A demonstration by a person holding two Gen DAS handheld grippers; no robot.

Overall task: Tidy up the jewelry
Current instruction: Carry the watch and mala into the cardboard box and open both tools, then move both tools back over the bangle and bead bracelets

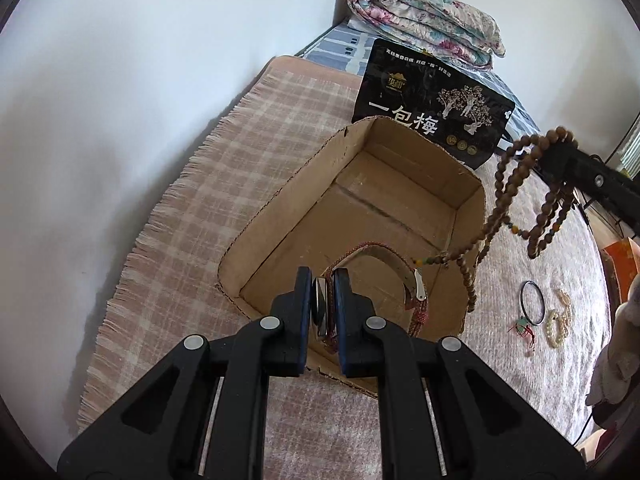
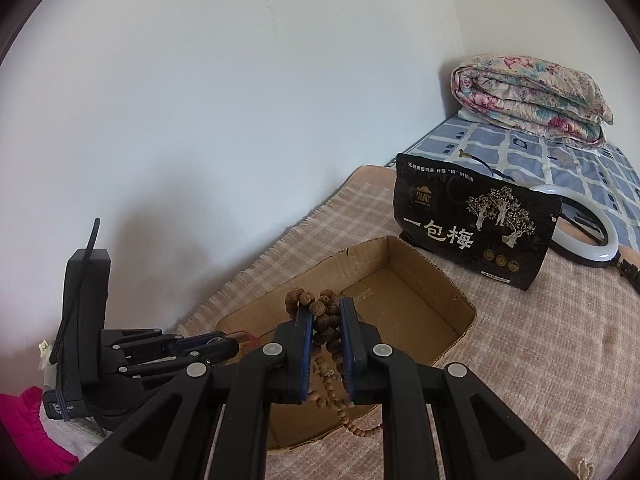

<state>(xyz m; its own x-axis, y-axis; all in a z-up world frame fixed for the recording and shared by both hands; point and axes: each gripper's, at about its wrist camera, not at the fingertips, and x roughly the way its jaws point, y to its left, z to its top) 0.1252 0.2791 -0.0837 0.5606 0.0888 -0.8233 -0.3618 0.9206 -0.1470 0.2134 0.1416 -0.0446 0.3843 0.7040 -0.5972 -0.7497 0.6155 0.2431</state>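
Left gripper (image 1: 323,308) over near end of open cardboard box (image 1: 280,216). Pads nearly together, clamped on a watch (image 1: 320,312): flat metal face pinched edge-on between the blue pads, tan strap (image 1: 394,258) arching forward above the box floor, buckle end hanging at right. A thin reddish bead strand (image 1: 418,316) seems caught in the same grip and drapes beside the strap.

Right gripper (image 2: 325,326) also above the box (image 2: 400,280), near its front edge. Fingers narrowly apart, closed on a bunched wooden bead necklace (image 2: 322,320); several large beads sit between and above the pads, smaller beads trail down below them. From the left wrist view the same necklace (image 1: 504,184) hangs in long loops off the right gripper (image 1: 560,148), lowest loops dangling past the box's right wall.

On the pinkish bedspread (image 1: 520,280), right of the box and well apart from both grippers: a thin dark bangle (image 1: 532,303), a pale pearl bracelet (image 1: 558,320), a small red-corded charm (image 1: 522,326). Black snack bag (image 2: 476,232) stands upright just behind the box. Folded floral quilt (image 2: 528,100) at far end.
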